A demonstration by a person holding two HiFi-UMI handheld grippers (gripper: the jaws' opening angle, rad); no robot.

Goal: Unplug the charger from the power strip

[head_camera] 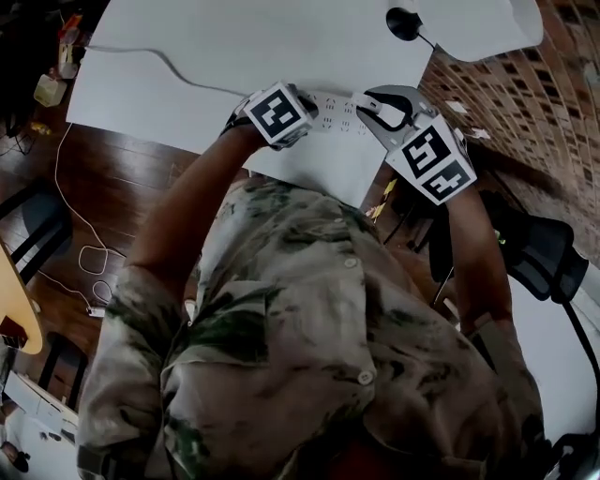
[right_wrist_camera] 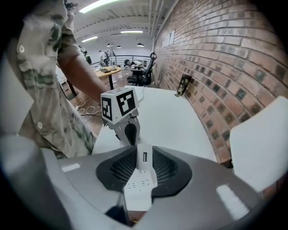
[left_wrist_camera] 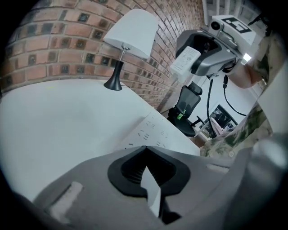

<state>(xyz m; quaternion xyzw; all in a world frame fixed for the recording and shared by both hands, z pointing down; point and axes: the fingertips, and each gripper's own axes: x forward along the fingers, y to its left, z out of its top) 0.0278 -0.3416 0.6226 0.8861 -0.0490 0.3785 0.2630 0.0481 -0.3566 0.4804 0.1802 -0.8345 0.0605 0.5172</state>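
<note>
A white power strip [head_camera: 336, 112] lies on the white table [head_camera: 234, 47]. My left gripper [head_camera: 302, 105] is shut on its near end, and the left gripper view shows that end [left_wrist_camera: 152, 191] pinched between the pads. The white charger [left_wrist_camera: 185, 59] hangs in the air above the strip, apart from it, with my right gripper [left_wrist_camera: 198, 56] shut on it. In the right gripper view the charger [right_wrist_camera: 144, 158] sits between the black pads with its port facing the camera, and the strip [right_wrist_camera: 138, 188] lies below it. The left gripper [right_wrist_camera: 128, 132] stands just beyond.
A lamp with a white shade [left_wrist_camera: 132, 31] and black base [head_camera: 404, 22] stands at the table's far side by the brick wall [head_camera: 506, 84]. The strip's cable [head_camera: 173, 67] trails left across the table. A black office chair [head_camera: 534, 253] stands beside the table's right edge.
</note>
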